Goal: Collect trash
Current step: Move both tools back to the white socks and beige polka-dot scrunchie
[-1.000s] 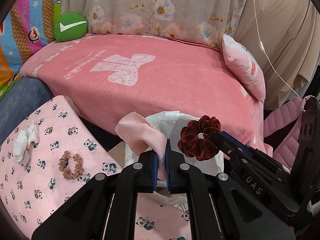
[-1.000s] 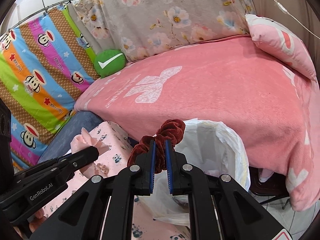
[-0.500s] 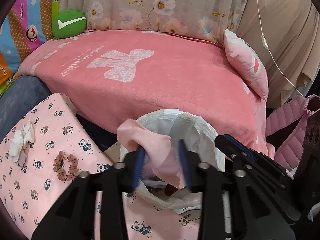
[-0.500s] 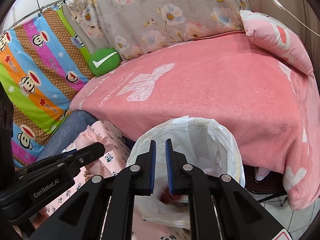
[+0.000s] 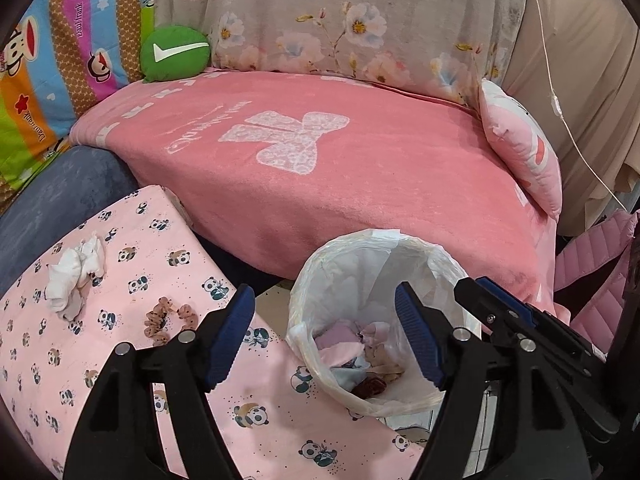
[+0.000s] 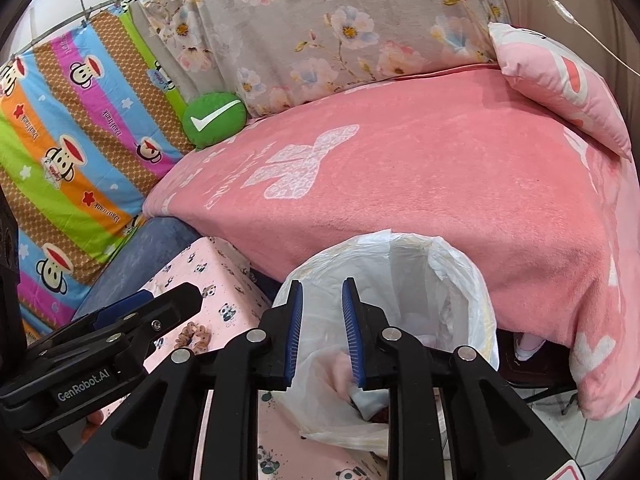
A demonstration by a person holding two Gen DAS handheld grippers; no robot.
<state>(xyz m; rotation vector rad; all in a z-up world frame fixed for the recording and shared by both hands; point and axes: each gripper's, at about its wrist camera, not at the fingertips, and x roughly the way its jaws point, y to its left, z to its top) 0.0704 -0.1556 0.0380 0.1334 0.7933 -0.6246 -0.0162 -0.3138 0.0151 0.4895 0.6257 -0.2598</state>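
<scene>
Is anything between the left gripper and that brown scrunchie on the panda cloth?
Nothing visible. The brown scrunchie lies in the open on the panda cloth, just left of the left gripper, whose empty jaws are opening.

In the left wrist view, we lose the lower rim of the bin liner (image 5: 372,264) behind a blue pad, and the heap inside (image 5: 360,356) is too jumbled for us to name piece by piece. In the right wrist view, the brown scrunchie (image 6: 196,334) at lower left is half hidden behind the left gripper (image 6: 156,312), and the pink pillow (image 6: 560,92) is cut off at the upper right edge.
</scene>
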